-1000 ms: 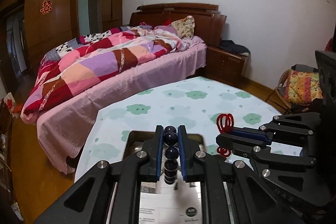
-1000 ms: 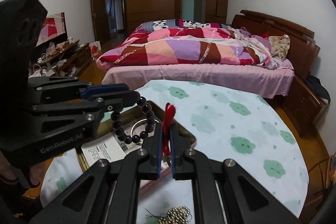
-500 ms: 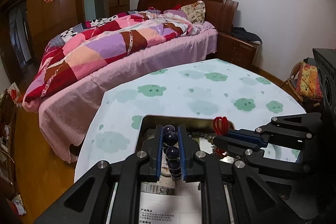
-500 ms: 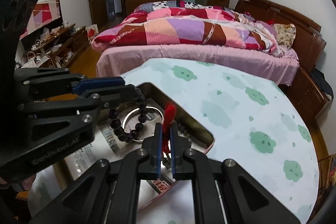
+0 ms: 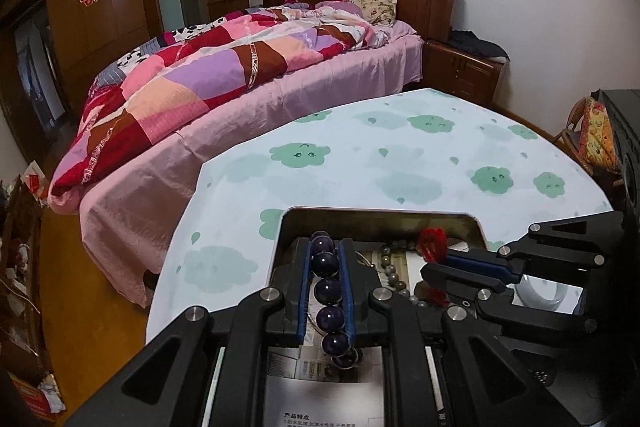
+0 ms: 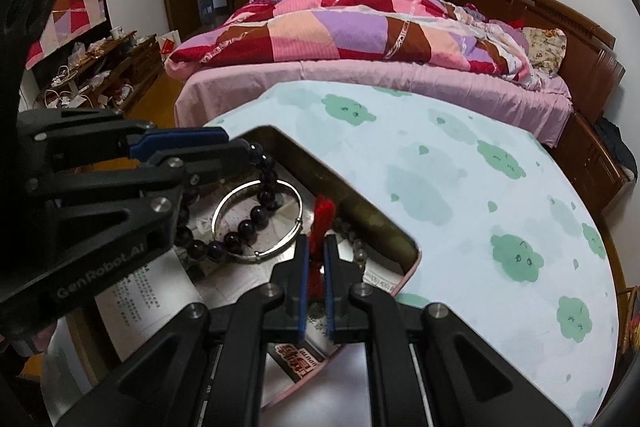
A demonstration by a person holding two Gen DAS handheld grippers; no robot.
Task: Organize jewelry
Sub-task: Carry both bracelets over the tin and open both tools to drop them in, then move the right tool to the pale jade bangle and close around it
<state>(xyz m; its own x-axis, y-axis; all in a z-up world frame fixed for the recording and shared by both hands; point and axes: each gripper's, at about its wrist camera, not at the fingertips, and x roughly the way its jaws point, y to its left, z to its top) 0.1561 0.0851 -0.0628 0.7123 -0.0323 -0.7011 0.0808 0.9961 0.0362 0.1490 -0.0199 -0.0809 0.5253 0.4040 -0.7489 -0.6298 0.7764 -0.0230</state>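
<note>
Filling most of both views, a round table (image 5: pixel 400 163) under a pale cloth printed with green clouds carries a metal tin (image 5: pixel 380 217) near its close edge, and both grippers hang over that open tin. Inside it lie a printed leaflet (image 6: pixel 132 291), a silver bangle (image 6: pixel 256 219), a strand of grey-green beads (image 5: pixel 394 269) and, seen from the left wrist, a white ring-shaped bangle (image 5: pixel 540 293).

The left gripper (image 5: pixel 326 259) has its jaws pressed onto a dark purple bead bracelet (image 5: pixel 328 287); the beads run in a single line along the channel between the fingers, so the clamped stretch points straight forward. From the right wrist, the free part of that loop droops down and crosses over the silver bangle, touching or nearly touching it. The right gripper (image 6: pixel 316 255) pinches a red cord ornament (image 6: pixel 322 215), whose long axis stands roughly upright, the looped top above the fingertips and the lower end hidden between them.

Both pieces appear to be on their way into the tin. To do this well, I judge each should be lowered until it rests on the tin floor before the jaws part, with the purple loop placed clear of the bangle so the two do not interlock, and the red cord laid down flat beside the grey-green beads rather than dropped from height.
</note>
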